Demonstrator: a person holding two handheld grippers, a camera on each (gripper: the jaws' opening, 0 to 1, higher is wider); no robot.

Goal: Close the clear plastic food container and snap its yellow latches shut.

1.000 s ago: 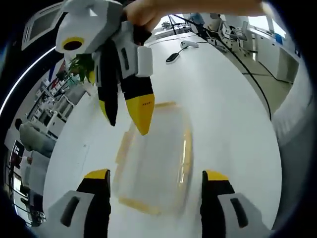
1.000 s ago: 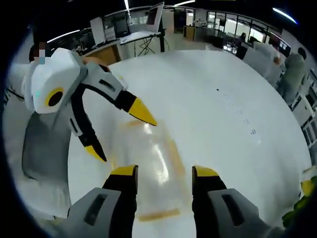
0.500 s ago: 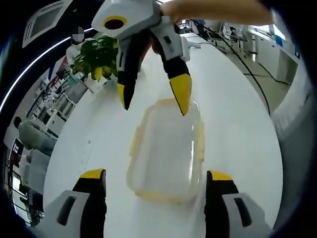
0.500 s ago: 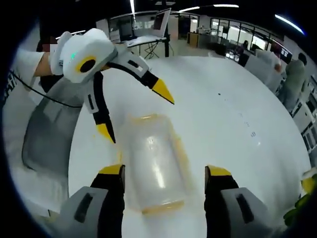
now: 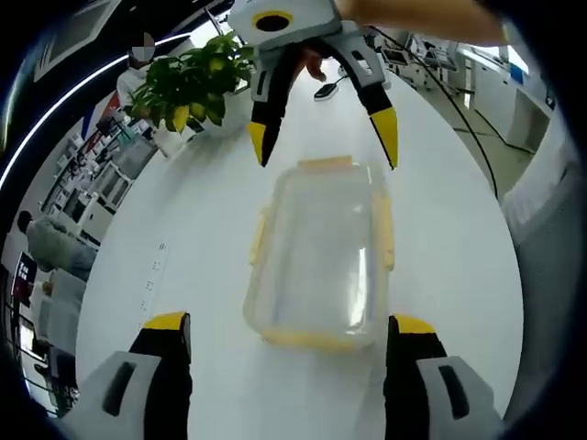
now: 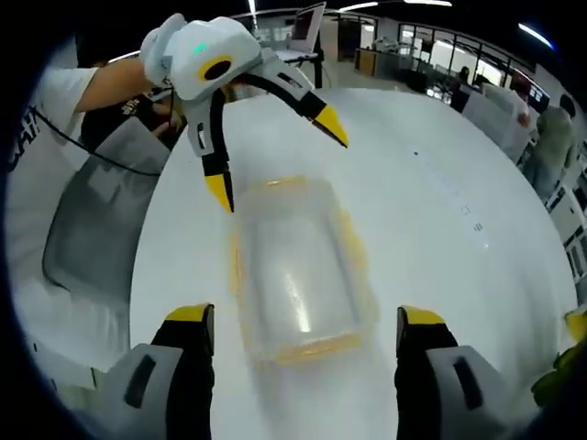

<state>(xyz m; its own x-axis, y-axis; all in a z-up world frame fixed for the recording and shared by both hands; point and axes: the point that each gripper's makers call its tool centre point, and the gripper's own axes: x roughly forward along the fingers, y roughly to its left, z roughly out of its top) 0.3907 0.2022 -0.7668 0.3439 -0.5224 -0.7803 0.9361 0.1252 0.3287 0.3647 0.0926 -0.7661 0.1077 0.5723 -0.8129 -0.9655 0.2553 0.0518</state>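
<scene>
A clear plastic food container [image 5: 321,252] with yellow latches lies on the white table [image 5: 449,266], its lid on top. In the left gripper view my left gripper [image 5: 289,335] stands open at the container's near end, jaws wider than the box. My right gripper [image 5: 323,136] hangs open over the far end. The right gripper view shows the same container [image 6: 293,266] from the other side, with my right gripper [image 6: 307,325] open near it and my left gripper [image 6: 280,156] open above its far end. Neither gripper touches the box.
A potted green plant [image 5: 188,82] stands at the table's far left. A small dark device with a cable [image 5: 323,90] lies farther back. A person's hand [image 5: 413,9] holds the right gripper. A grey chair [image 6: 92,229] stands beside the table. Office desks and people are in the background.
Both grippers have drawn back and up from the container and spread wider. The container now lies whole in both views.
</scene>
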